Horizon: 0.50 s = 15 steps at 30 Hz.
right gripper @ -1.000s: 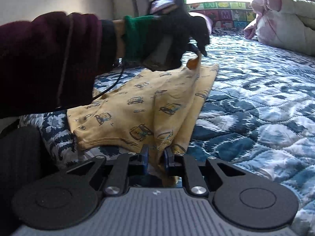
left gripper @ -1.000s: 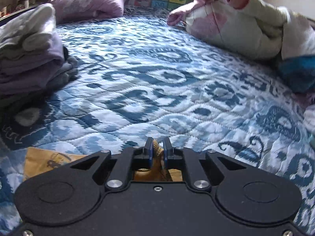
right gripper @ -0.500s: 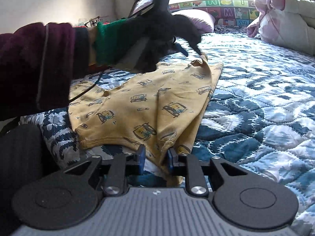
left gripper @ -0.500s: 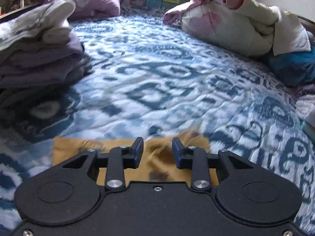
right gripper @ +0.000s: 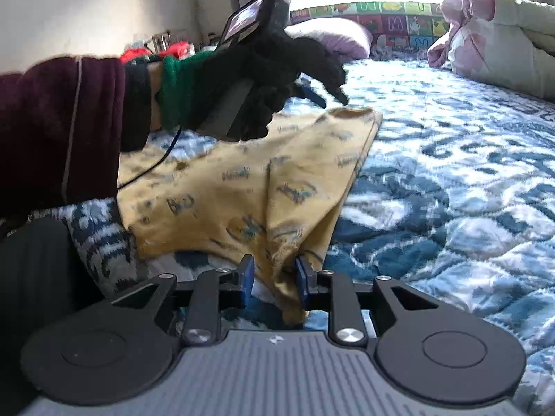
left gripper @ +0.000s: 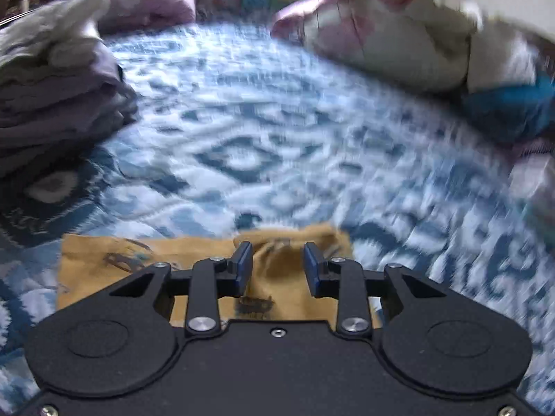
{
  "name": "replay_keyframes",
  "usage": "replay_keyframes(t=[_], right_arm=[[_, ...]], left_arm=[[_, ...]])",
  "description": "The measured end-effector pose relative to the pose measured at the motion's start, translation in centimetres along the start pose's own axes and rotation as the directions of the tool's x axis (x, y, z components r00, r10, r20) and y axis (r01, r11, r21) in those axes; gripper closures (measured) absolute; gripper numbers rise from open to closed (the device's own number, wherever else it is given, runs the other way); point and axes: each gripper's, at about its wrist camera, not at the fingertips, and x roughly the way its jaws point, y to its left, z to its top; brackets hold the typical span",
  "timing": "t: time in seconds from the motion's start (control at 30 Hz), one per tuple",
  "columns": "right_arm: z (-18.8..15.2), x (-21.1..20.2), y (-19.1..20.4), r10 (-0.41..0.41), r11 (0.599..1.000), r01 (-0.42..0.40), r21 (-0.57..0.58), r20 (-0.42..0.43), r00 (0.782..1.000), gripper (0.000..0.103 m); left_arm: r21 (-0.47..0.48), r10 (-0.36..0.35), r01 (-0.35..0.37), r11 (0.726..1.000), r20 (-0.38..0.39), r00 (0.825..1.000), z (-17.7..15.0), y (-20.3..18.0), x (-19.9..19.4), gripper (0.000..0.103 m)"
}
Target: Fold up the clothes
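Note:
A yellow printed garment (right gripper: 249, 180) lies folded on the blue patterned quilt (right gripper: 451, 180). In the left wrist view its far edge (left gripper: 145, 256) lies just below my left gripper (left gripper: 277, 267), which is open and holds nothing. My right gripper (right gripper: 274, 277) is open; the garment's near corner (right gripper: 288, 291) hangs loose between its fingers. The left gripper, held in a black glove, hovers over the garment's far end in the right wrist view (right gripper: 312, 93).
A stack of folded purple and grey clothes (left gripper: 52, 104) sits at the left. A purple pillow (left gripper: 145, 0) lies at the back. A bundled pink and cream duvet (left gripper: 399, 41) and a teal cloth (left gripper: 513, 104) lie at the right.
Both grippers have opened and let go of the yellow garment. The left gripper has lifted off its far end, which now lies on the quilt.

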Motion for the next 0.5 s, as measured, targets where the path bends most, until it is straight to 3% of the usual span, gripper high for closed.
replay_keyframes(t=[0.13,0.33,0.47,0.5], right_arm=[[0.1,-0.5,0.1,0.002,1.000,-0.002,-0.012,-0.002,1.000,0.075],[-0.4,-2.6,0.2,-0.023,0.998,0.022,-0.051,-0.014,1.000,0.072],[-0.6,-5.1,-0.1,-0.084,0.995,0.091,-0.044,0.131,0.988,0.074],[-0.2,-4.9,0.0,-0.086,0.995,0.094,-0.045,0.162,0.983,0.079]], left_arm=[[0.067,0.032,-0.033,0.997,0.019,0.999,0.2,-0.9,-0.9,0.073],[0.102,-0.001,-0.010,0.995,0.112,0.994,-3.4,-0.7,-8.3,0.073],[0.066,-0.050,0.042,0.997,0.111,0.993,-7.6,-0.2,-12.1,0.073],[0.056,-0.060,0.054,0.997,0.109,0.992,-8.7,-0.3,-12.7,0.074]])
